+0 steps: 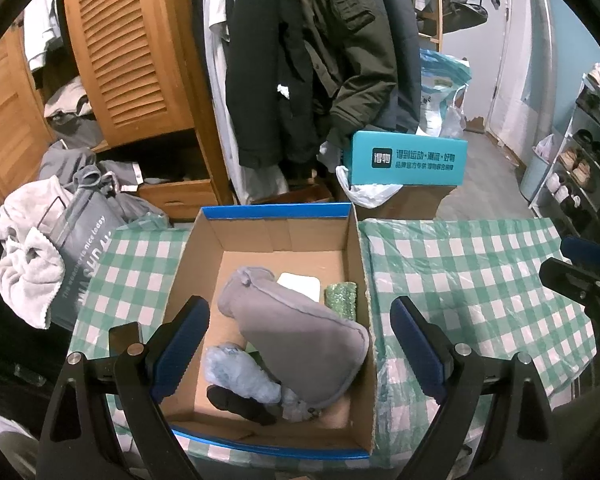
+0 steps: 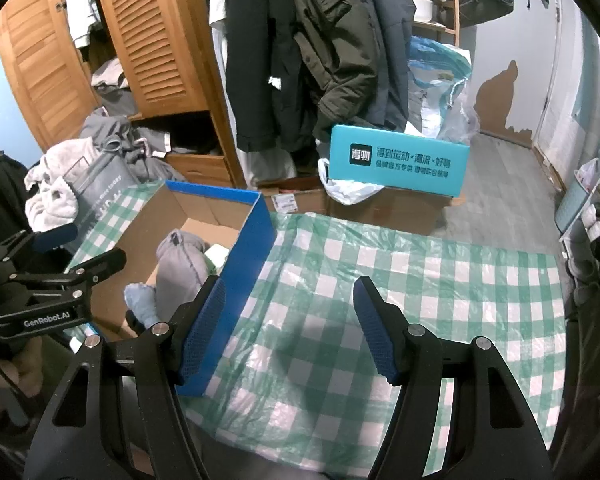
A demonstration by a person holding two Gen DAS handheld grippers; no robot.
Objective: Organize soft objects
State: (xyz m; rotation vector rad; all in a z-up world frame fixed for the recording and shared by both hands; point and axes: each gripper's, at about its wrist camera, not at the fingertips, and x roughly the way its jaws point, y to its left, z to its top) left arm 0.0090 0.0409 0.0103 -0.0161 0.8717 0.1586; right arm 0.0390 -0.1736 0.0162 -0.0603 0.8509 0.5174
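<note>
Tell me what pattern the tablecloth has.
The tablecloth has a green and white check; the right wrist view shows it best.

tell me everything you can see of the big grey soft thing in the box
The grey pouch looks like soft fleece or felt, with a stitched seam running along its length and a small tab at its narrow far end. It lies tilted inside the open cardboard box, narrow end away from the camera, wide rounded end nearer. Its lower edge rests over a pale blue fluffy item; a white pad and a green glittery sponge sit just behind it. Neither gripper touches it.
</note>
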